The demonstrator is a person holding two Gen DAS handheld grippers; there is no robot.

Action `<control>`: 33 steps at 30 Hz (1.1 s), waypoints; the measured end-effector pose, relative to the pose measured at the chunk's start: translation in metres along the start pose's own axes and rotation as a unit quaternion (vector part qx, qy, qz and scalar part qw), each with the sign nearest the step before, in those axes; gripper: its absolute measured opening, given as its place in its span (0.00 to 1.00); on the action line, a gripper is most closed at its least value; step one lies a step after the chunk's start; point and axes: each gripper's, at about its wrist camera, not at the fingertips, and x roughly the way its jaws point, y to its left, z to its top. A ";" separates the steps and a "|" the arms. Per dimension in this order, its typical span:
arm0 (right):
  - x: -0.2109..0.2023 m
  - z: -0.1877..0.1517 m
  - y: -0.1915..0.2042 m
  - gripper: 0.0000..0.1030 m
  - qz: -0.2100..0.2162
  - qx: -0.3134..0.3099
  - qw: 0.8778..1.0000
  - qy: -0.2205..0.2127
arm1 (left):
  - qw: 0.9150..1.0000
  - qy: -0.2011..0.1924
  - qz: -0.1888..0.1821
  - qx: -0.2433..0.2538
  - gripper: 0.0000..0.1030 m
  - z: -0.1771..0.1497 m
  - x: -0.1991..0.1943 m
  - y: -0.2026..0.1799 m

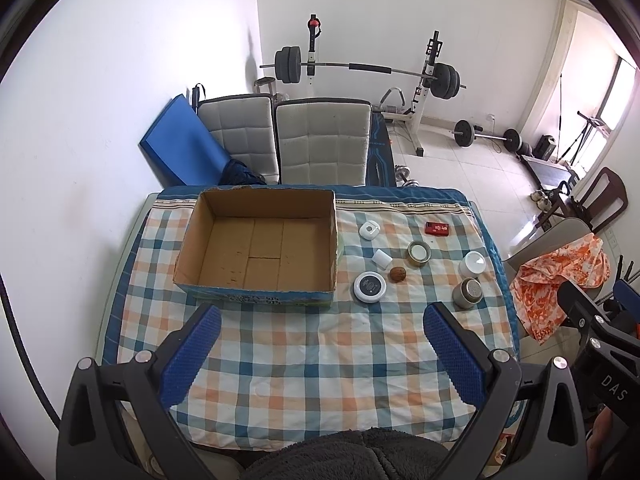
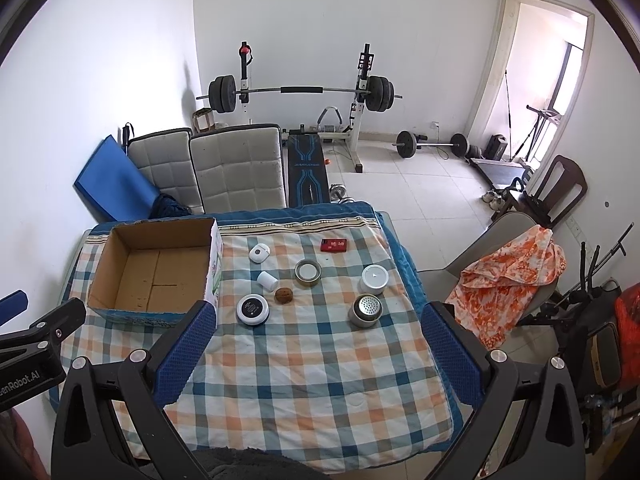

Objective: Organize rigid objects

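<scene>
The right gripper (image 2: 316,316), jaws spread wide and empty like the left gripper (image 1: 322,318), sits nearer the small objects: the perforated metal tin (image 2: 365,310) lies just ahead, the cardboard box (image 2: 120,312) off left.

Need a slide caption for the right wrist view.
Open right claw above checked cloth; seven small items beside empty cardboard box.

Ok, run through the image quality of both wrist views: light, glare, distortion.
Left wrist view: even daylight, strong fisheye bending of the table edge, window blown out at right. Right wrist view: same barrel distortion, doorway overexposed, soft shadow on the wall behind the barbell rack; the cardboard box and small items stay sharp.
</scene>
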 end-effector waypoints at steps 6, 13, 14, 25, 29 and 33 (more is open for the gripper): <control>-0.002 0.000 -0.003 1.00 -0.001 0.002 1.000 -0.007 | 1.000 -0.001 0.000 0.000 1.00 0.002 0.000 0.000; -0.003 0.004 -0.003 1.00 0.000 0.001 1.000 -0.009 | 1.000 -0.003 0.000 0.000 1.00 0.004 0.000 0.002; -0.003 0.004 -0.004 1.00 0.001 0.001 1.000 -0.010 | 1.000 -0.003 0.001 0.001 1.00 0.003 0.000 0.001; -0.006 0.009 -0.005 1.00 0.002 0.002 1.000 -0.021 | 1.000 -0.018 0.009 0.001 1.00 0.021 -0.006 0.000; -0.008 0.009 -0.005 1.00 0.000 0.001 1.000 -0.026 | 1.000 -0.019 0.009 0.002 1.00 0.018 -0.007 -0.002; -0.008 0.008 -0.004 1.00 -0.001 0.001 1.000 -0.028 | 1.000 -0.019 0.009 0.002 1.00 0.019 -0.007 -0.002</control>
